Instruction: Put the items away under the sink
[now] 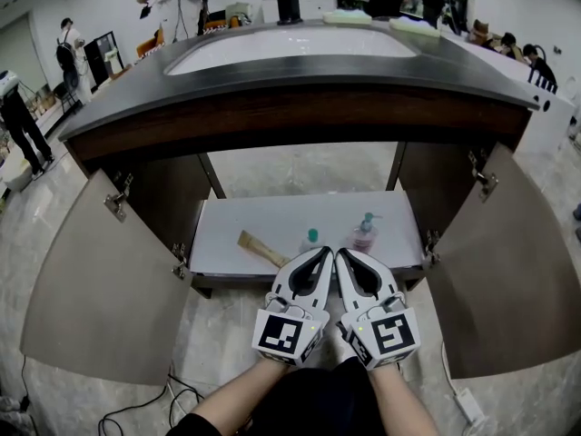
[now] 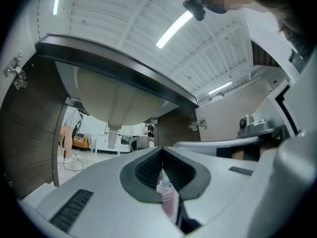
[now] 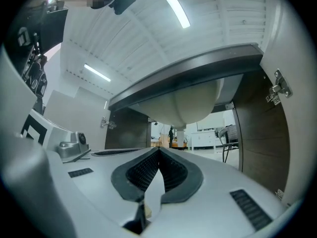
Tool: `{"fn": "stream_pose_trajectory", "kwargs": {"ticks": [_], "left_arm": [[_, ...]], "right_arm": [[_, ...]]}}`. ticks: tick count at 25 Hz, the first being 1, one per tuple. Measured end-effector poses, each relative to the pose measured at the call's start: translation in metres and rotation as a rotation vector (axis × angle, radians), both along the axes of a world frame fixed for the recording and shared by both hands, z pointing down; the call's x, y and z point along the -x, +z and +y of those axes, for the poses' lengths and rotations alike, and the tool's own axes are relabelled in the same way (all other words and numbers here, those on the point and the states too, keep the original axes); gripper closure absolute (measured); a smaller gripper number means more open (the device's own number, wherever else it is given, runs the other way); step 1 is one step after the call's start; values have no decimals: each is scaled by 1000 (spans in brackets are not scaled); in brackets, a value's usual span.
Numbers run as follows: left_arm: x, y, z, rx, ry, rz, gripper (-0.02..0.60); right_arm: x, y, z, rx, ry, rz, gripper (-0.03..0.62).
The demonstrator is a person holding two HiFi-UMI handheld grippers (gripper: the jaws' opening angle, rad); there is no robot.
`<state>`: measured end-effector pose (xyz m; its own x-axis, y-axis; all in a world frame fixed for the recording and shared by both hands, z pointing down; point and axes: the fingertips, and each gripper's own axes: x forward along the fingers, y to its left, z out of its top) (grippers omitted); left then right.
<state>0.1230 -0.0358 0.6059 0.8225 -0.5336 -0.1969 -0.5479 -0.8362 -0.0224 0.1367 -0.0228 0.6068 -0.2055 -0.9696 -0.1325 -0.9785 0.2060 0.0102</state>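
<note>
We see a shelf [image 1: 272,218] under the sink [image 1: 300,48], doors [image 1: 100,280] swung open, pale stone floor. A pink bottle [image 1: 364,232], green-capped bottle [image 1: 310,241] and tan stick [image 1: 263,249] sit on it. Only the left gripper view catches the pink bottle beyond its jaws. Left gripper [image 1: 321,253] and right gripper [image 1: 342,254] are clenched, empty, side by side, aimed at the shelf.

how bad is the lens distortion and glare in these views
Head view: fisheye bows the countertop edge, and the sink basin looks washed out. Left gripper view: dark rounded corners, ceiling light blown out. Right gripper view: same corners, light strip blown out.
</note>
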Motion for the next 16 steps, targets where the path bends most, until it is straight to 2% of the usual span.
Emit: {"fn": "stream_pose_trajectory", "kwargs": {"ticks": [6,16], "left_arm": [[6,-11,4,-1,-20,-6,572],[15,-26,17,-51,-58,0,572]], "right_arm": [[6,-13,4,-11,19,29,563],[15,-28,16,-55,21,37,563]]}}
